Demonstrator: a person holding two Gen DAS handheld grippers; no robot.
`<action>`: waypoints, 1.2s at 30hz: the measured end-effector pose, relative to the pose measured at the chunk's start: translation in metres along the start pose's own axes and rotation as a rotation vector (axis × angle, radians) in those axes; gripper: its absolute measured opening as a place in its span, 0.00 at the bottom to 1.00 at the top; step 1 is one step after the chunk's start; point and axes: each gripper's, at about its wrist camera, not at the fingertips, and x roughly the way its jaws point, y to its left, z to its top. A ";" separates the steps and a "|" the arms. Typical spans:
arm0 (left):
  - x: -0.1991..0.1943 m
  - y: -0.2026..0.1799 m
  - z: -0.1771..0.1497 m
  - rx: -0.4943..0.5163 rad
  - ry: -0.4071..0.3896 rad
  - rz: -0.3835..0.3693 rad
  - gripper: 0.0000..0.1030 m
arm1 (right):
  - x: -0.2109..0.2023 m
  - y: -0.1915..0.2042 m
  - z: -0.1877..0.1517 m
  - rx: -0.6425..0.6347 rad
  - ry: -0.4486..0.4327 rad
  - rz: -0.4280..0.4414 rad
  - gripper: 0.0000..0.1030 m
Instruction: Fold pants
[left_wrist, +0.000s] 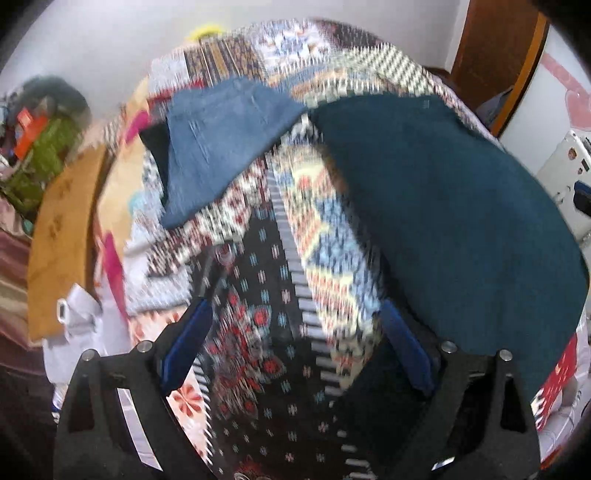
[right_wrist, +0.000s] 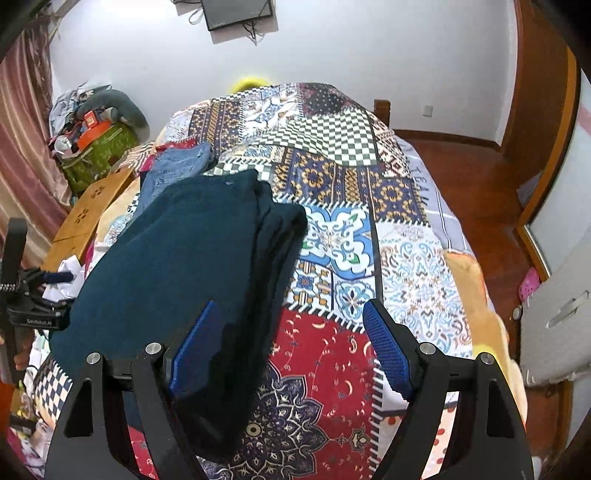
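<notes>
Teal pants (right_wrist: 192, 266) are seen folded at the bed's (right_wrist: 406, 258) left edge; both the left gripper (left_wrist: 295, 332) and right gripper (right_wrist: 291, 347) are held agape, empty.

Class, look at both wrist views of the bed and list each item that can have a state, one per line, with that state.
Dark teal pants: folded, lying flat on the bedspread.
Blue jeans: folded, lying beyond the teal pants, partly hidden by them.
Left gripper: jaws open, nothing between them.
Right gripper: jaws open, above the near edge of the teal pants, not gripping.
Patchwork bedspread: spread over the bed.
</notes>
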 end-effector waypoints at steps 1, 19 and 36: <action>-0.003 0.000 0.007 0.000 -0.017 0.001 0.91 | 0.001 0.002 0.003 -0.008 -0.004 0.005 0.76; 0.075 -0.016 0.138 -0.008 -0.010 -0.065 0.91 | 0.097 0.022 0.085 -0.129 0.084 0.108 0.76; 0.096 -0.030 0.160 0.006 -0.010 -0.175 0.27 | 0.170 0.016 0.098 -0.097 0.167 0.236 0.14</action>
